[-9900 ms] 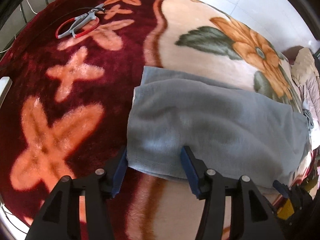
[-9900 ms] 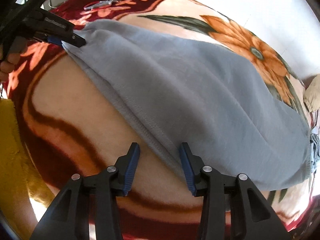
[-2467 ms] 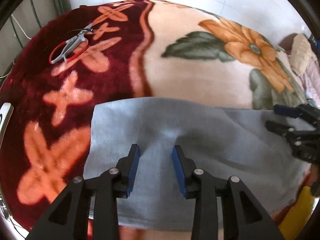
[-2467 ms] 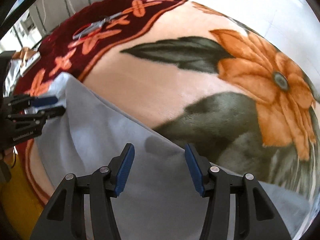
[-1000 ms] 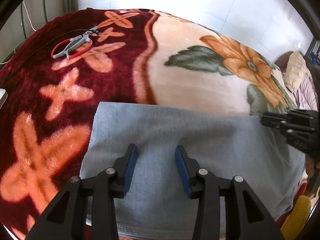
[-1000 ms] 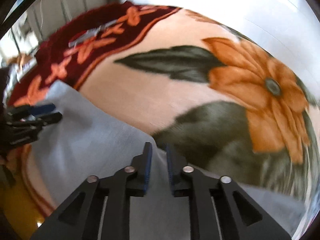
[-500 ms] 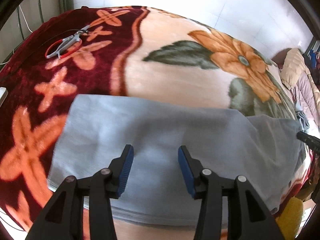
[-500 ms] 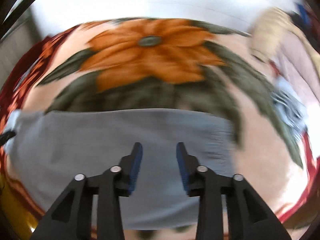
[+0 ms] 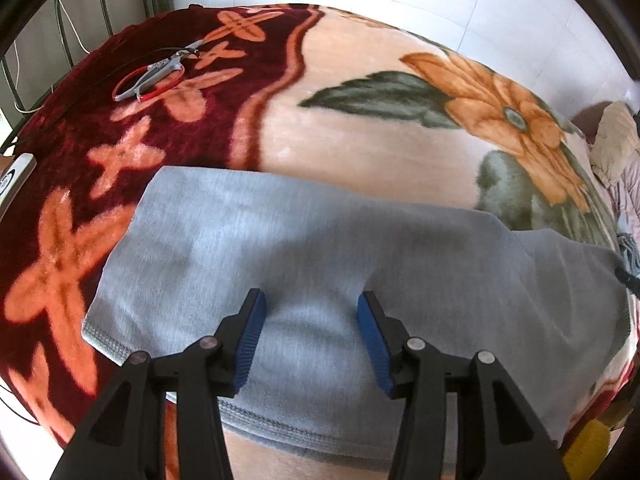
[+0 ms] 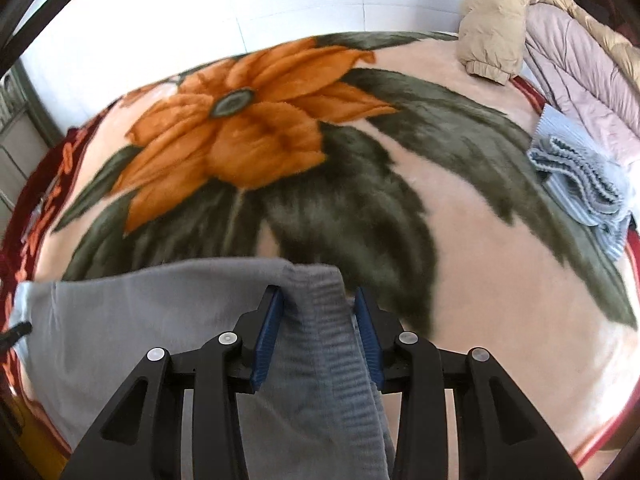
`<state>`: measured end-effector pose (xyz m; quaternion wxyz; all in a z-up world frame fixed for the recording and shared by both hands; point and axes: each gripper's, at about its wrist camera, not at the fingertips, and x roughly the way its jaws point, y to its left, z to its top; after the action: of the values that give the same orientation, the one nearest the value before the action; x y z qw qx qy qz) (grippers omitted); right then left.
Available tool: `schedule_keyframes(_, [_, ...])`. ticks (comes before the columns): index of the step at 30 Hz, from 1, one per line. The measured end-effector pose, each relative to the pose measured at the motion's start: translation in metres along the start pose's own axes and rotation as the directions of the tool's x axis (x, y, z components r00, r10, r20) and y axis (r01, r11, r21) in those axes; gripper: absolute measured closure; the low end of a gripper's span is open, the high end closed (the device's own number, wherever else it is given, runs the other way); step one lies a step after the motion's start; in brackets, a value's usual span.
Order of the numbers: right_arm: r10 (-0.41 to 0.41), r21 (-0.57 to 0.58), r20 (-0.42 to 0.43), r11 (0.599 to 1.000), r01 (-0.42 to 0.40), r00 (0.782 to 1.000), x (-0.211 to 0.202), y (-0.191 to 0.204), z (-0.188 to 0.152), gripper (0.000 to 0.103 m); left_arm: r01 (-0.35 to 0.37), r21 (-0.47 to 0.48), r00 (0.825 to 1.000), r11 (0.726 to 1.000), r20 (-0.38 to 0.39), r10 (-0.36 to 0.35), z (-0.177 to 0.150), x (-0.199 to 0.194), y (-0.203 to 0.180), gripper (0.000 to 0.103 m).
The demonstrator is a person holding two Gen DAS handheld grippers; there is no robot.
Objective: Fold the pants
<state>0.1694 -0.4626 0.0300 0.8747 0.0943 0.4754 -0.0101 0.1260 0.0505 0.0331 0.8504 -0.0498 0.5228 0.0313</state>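
The soft grey knitted pants (image 9: 320,248) lie flat on the plush flowered blanket (image 9: 360,140). The left tool (image 9: 309,336) hovers released above them; its jaws have just been widening. The right tool (image 10: 318,336) straddles their ribbed waistband (image 10: 324,320), pads not clearly pressing.

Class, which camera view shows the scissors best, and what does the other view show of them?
The left wrist view. There the scissors lie in plain sight on the dark red border of the blanket, far from the pants, red handles and grey blades clear. The right wrist view shows nothing of them.
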Motion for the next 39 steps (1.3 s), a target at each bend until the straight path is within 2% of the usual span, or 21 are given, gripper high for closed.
schedule_keyframes(3, [0.057,0.063,0.079,0.996,-0.062,0.995,-0.006,-0.005,-0.006,0.067,-0.028,0.014,1.000,1.000,0.007,0.028,-0.002,0.002,-0.004,0.051])
schedule_keyframes(4, [0.082,0.072,0.124,0.993,-0.091,0.989,-0.013,-0.005,-0.011,0.076,-0.034,0.018,0.999,0.999,0.009,0.034,-0.002,0.002,-0.005,0.051])
schedule_keyframes(5, [0.101,0.068,0.145,0.991,-0.112,0.984,-0.019,-0.004,-0.014,0.079,-0.038,0.020,0.999,0.999,0.009,0.038,-0.002,0.002,-0.005,0.051])
schedule_keyframes(9, [0.105,0.023,0.195,0.994,-0.111,0.975,-0.039,0.003,-0.026,0.082,-0.033,0.011,0.999,0.999,0.009,0.033,-0.002,0.002,-0.004,0.051])
schedule_keyframes(11, [0.081,-0.032,0.228,0.997,-0.075,0.970,-0.057,0.012,-0.033,0.082,-0.034,0.007,0.999,0.999,0.011,0.034,-0.002,0.003,-0.004,0.050])
schedule_keyframes(14, [-0.033,-0.045,0.273,0.998,0.047,0.961,-0.069,0.018,-0.031,0.082,-0.044,0.015,0.999,0.999,0.018,0.044,-0.003,0.003,-0.006,0.050])
schedule_keyframes(16, [-0.080,-0.011,0.260,0.996,0.086,0.962,-0.062,0.011,-0.022,0.082,-0.054,0.022,0.998,0.998,0.023,0.054,-0.004,0.004,-0.007,0.049])
schedule_keyframes(18, [-0.124,0.040,0.212,0.992,0.119,0.969,-0.043,0.000,-0.012,0.082,-0.063,0.026,0.998,0.998,0.026,0.062,-0.005,0.006,-0.008,0.047])
schedule_keyframes(20, [-0.134,0.097,0.129,0.988,0.122,0.982,-0.010,-0.011,-0.006,0.082,-0.067,0.034,0.997,0.997,0.028,0.066,-0.005,0.007,-0.008,0.046])
schedule_keyframes(23, [-0.171,0.109,0.078,0.981,0.162,0.982,0.017,-0.010,-0.011,0.080,-0.066,0.049,0.997,0.997,0.031,0.064,-0.005,0.009,-0.008,0.045])
schedule_keyframes(27, [-0.206,0.150,0.088,0.970,0.192,0.975,0.005,-0.007,-0.011,0.068,-0.044,0.043,0.999,0.998,0.030,0.042,-0.004,0.008,-0.005,0.045])
schedule_keyframes(32, [-0.251,0.096,0.118,0.966,0.240,0.961,-0.037,0.012,-0.012,0.068,-0.037,0.051,0.999,0.998,0.026,0.036,-0.004,0.001,-0.005,0.044])
schedule_keyframes(36, [-0.187,-0.009,0.107,0.982,0.189,0.976,-0.061,0.049,-0.027,0.068,-0.048,0.065,0.999,0.997,0.014,0.047,-0.006,-0.009,-0.002,0.044])
schedule_keyframes(39, [-0.088,-0.083,0.054,0.992,0.092,0.995,-0.071,0.085,-0.045,0.068,-0.074,0.070,0.997,0.995,0.021,0.072,-0.006,-0.018,0.006,0.044])
